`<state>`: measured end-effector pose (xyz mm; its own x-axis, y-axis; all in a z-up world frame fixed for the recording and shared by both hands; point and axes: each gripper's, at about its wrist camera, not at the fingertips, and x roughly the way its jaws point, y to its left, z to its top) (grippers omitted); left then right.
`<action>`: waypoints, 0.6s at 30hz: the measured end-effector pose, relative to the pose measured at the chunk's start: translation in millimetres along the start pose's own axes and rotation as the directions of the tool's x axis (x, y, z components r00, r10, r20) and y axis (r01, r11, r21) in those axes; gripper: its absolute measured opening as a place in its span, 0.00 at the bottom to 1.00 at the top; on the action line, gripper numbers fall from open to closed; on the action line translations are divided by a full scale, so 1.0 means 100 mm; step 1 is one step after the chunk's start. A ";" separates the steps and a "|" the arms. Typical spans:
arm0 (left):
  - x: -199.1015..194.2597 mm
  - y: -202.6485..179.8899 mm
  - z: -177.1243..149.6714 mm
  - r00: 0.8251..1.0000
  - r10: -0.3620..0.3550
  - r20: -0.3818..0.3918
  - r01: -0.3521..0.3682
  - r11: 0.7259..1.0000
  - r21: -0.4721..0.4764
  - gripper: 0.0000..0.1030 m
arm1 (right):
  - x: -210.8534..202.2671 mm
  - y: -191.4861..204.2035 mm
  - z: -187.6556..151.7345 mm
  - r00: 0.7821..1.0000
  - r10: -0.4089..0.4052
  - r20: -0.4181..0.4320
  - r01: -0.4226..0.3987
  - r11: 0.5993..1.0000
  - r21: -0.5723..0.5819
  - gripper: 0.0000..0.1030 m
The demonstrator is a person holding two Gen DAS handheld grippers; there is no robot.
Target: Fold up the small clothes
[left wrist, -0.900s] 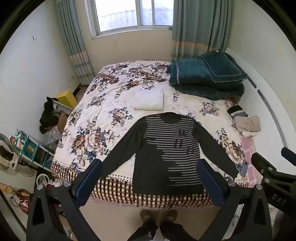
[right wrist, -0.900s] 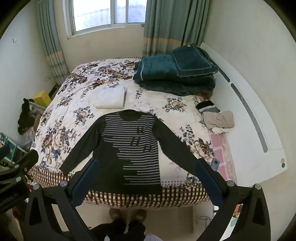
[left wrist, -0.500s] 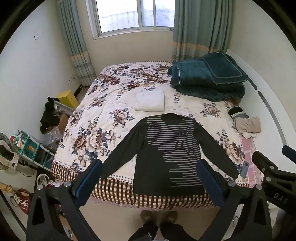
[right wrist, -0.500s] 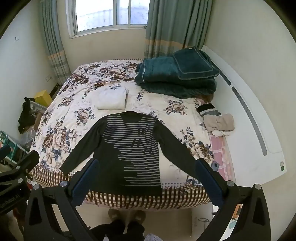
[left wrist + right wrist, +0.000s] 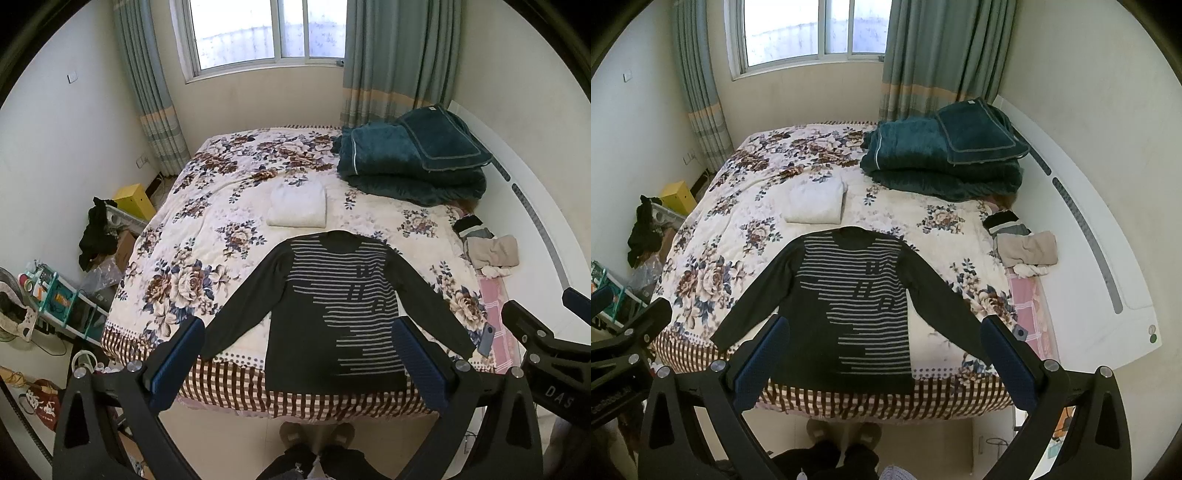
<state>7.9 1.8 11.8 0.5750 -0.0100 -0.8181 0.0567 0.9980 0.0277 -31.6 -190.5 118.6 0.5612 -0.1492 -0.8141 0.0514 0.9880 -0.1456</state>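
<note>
A dark long-sleeved sweater with grey stripes (image 5: 332, 306) lies flat, sleeves spread, at the near edge of the floral bed (image 5: 207, 236); it also shows in the right wrist view (image 5: 857, 306). A folded white garment (image 5: 298, 206) lies beyond its collar, also seen in the right wrist view (image 5: 816, 205). My left gripper (image 5: 299, 363) is open and empty, held high above the bed's near edge. My right gripper (image 5: 882, 360) is open and empty, at the same height beside it.
A stack of folded teal blankets (image 5: 413, 158) sits at the far right of the bed. A small heap of clothes (image 5: 487, 251) lies at the right edge, with a phone (image 5: 485, 339) nearer. Clutter and a yellow box (image 5: 135, 199) stand on the floor left.
Both grippers have risen and pulled back slightly, so the bed sits a little lower in both views. The sweater has not moved.
</note>
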 end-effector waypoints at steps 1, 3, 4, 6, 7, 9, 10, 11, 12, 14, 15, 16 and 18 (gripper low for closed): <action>0.00 0.00 0.01 1.000 -0.002 -0.001 0.002 1.000 -0.001 1.00 | 0.00 0.00 0.03 1.000 -0.001 0.000 0.001 1.000 0.002 1.00; -0.01 0.00 0.01 1.000 -0.001 0.001 0.001 1.000 -0.003 1.00 | -0.02 0.00 0.06 1.000 0.000 0.003 0.000 1.000 0.001 1.00; -0.02 0.01 0.00 1.000 -0.003 0.002 0.003 1.000 -0.001 1.00 | -0.02 0.00 0.05 1.000 0.000 0.004 0.000 1.000 0.000 1.00; -0.01 0.01 0.01 1.000 -0.002 0.002 0.002 1.000 -0.002 1.00 | -0.02 0.00 0.04 1.000 0.002 0.006 -0.002 1.000 0.001 1.00; -0.02 0.01 0.01 1.000 -0.002 0.002 0.002 1.000 -0.002 1.00 | -0.03 0.00 0.04 1.000 0.002 0.007 -0.002 1.000 0.000 1.00; -0.02 0.01 0.00 1.000 -0.003 0.002 0.003 1.000 -0.001 1.00 | -0.03 0.00 0.03 1.000 0.001 0.010 -0.001 1.000 0.000 1.00; -0.03 0.01 0.00 1.000 -0.001 0.004 0.001 1.000 -0.001 1.00 | -0.03 0.00 0.06 1.000 0.003 0.009 -0.003 1.000 -0.001 1.00; -0.04 0.01 0.01 1.000 -0.001 0.005 0.001 1.000 -0.002 1.00 | -0.11 -0.01 0.16 1.000 0.005 0.009 -0.005 1.000 -0.004 1.00; -0.04 0.02 0.02 1.000 -0.001 0.005 0.001 1.000 -0.002 1.00 | -0.16 -0.02 0.22 1.000 0.004 0.011 -0.004 1.000 -0.004 1.00; -0.05 0.02 0.01 1.000 0.001 0.006 -0.001 1.000 -0.002 1.00 | -0.16 -0.01 0.22 1.000 0.003 0.011 -0.003 1.000 -0.004 1.00; -0.06 0.02 0.03 1.000 0.001 0.005 -0.001 1.000 -0.003 1.00 | -0.16 -0.01 0.20 1.000 0.002 0.013 -0.002 1.000 -0.004 1.00; -0.06 0.03 0.03 1.000 0.000 0.005 0.000 1.000 -0.004 1.00 | -0.16 0.00 0.19 1.000 0.001 0.014 -0.001 1.000 -0.004 1.00; -0.07 0.05 0.03 1.000 0.001 0.006 -0.001 1.000 -0.006 1.00 | -0.16 -0.01 0.19 1.000 0.002 0.015 -0.002 1.000 -0.005 1.00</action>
<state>6.9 7.0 19.1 0.5803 -0.0092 -0.8144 0.0514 0.9984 0.0254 -25.0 -187.9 142.1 0.5739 -0.1461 -0.8058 0.0457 0.9881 -0.1466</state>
